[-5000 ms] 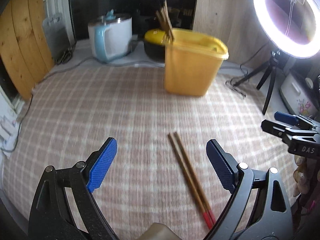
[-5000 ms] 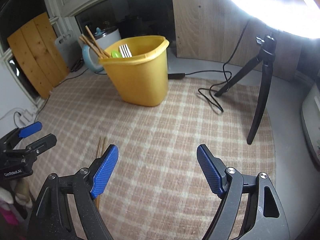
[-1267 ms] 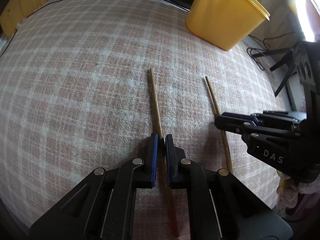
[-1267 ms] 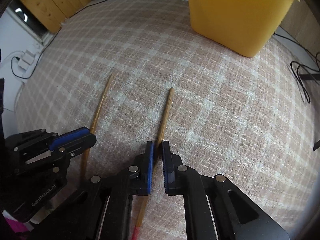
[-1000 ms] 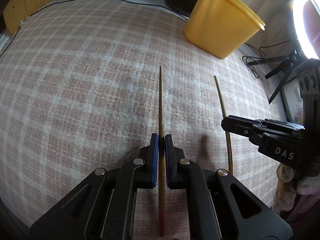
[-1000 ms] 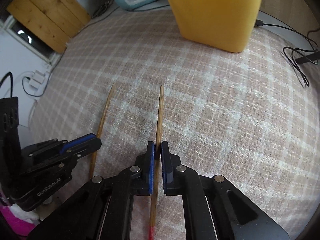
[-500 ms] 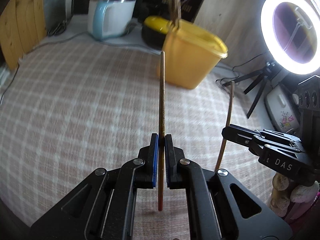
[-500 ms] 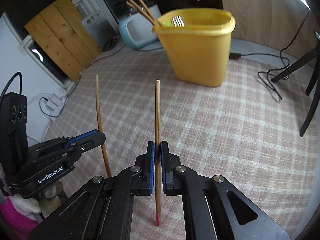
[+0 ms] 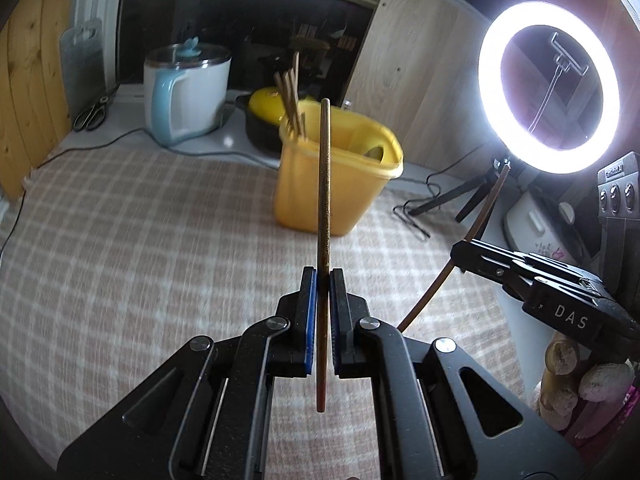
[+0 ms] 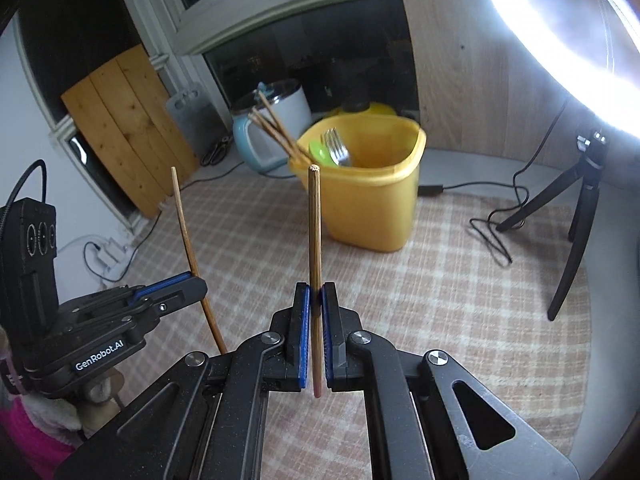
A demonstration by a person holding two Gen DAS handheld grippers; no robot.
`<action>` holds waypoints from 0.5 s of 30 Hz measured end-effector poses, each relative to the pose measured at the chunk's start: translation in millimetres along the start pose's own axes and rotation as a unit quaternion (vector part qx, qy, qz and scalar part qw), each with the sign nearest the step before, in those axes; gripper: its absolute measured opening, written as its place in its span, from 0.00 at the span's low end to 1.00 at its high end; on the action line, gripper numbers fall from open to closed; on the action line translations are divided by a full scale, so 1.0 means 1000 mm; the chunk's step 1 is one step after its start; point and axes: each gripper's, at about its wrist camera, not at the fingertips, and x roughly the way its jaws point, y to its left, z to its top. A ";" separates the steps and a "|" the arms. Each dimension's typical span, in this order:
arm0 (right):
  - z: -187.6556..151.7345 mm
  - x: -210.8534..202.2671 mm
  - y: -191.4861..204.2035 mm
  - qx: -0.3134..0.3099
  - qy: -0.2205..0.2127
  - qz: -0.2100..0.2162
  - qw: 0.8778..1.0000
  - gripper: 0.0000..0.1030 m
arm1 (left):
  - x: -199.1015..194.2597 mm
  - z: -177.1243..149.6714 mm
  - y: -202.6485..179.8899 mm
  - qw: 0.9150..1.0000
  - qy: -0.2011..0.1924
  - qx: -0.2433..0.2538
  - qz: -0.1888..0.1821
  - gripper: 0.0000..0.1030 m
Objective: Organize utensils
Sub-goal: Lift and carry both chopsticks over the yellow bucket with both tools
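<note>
Both chopsticks have left the checked cloth point(image 9: 120, 240) since a second ago. Your left gripper point(image 9: 323, 276) is clamped on 1 chopstick point(image 9: 324, 184) at frame center, your right gripper point(image 10: 315, 292) on the other chopstick point(image 10: 314, 232); the yellow utensil bin point(image 10: 372, 208) stands beyond, upper center, holding chopsticks and a fork point(image 10: 336, 150).

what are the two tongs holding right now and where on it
Each holds one chopstick. The left tongs pinch theirs low on the shaft, a little above the red end. The right tongs grip theirs likewise.
</note>
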 end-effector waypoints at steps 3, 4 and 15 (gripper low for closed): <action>0.011 -0.005 -0.002 -0.003 -0.017 -0.008 1.000 0.04 | -0.001 0.014 -0.002 1.000 -0.014 0.002 -0.005 0.04; 0.016 -0.007 -0.004 -0.004 -0.023 -0.010 1.000 0.04 | -0.001 0.019 -0.002 1.000 -0.018 0.003 -0.005 0.04; 0.071 -0.021 -0.012 -0.014 -0.085 -0.034 0.996 0.04 | 0.004 0.085 -0.016 0.997 -0.079 0.018 -0.017 0.04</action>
